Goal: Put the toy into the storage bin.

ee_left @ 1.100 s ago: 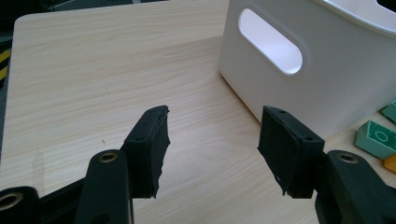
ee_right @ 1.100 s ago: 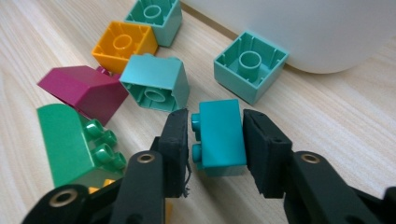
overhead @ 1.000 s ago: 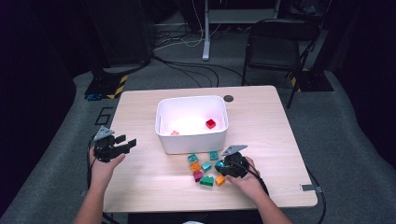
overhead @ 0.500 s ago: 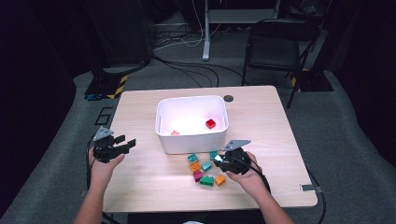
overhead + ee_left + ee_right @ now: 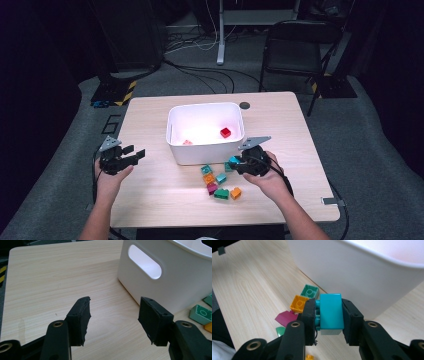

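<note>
Beside the white bin (image 5: 205, 131), my right gripper (image 5: 328, 312) pinches a teal block (image 5: 331, 311) lifted off the counter (image 5: 160, 190), likely bound for the bin; my left gripper (image 5: 113, 315) waits spread, empty.

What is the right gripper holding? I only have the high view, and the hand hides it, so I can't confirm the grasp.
Observer: The right gripper is shut on a turquoise block, clamped between both jaws.
Operator: Which blocks lie just beyond it?
Observer: An orange block and a green block, studs up, near the white bin.
Operator: And the left gripper?
Observer: The left gripper is open with nothing between its jaws, facing the bin's handle slot.
</note>
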Demonstrator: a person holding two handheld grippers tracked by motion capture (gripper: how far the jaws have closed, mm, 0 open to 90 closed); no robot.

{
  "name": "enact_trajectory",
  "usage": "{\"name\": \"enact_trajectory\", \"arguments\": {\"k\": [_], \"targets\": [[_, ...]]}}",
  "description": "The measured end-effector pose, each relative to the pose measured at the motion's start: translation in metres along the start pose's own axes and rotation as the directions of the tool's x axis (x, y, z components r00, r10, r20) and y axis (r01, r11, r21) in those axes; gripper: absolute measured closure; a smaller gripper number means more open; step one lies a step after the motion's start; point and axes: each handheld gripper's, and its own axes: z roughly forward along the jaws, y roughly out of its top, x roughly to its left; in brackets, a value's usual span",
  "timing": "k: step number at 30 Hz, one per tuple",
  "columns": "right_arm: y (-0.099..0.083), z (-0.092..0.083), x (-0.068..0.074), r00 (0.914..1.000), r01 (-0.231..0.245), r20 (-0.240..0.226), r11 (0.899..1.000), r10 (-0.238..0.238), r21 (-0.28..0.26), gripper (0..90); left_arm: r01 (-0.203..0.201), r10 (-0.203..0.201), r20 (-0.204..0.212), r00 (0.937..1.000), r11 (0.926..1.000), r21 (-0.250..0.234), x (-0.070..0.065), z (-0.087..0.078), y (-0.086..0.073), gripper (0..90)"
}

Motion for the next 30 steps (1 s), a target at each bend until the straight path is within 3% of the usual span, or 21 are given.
{"name": "enact_trajectory", "arguments": {"k": [16,30], "targets": [[0.057,-0.026,0.002,0.9985,0.041,-0.036,0.999,-0.042,-0.036,67.0,0.011,-0.011,-0.004,0.9999,0.9998,-0.016,0.002,-0.003,0.0,42.1],[0.105,-0.027,0.005,0.9955,0.067,-0.063,0.996,-0.071,-0.057,67.0,0.019,-0.019,0.0,0.9998,0.9996,-0.02,0.003,-0.005,0.0,42.2]]}}
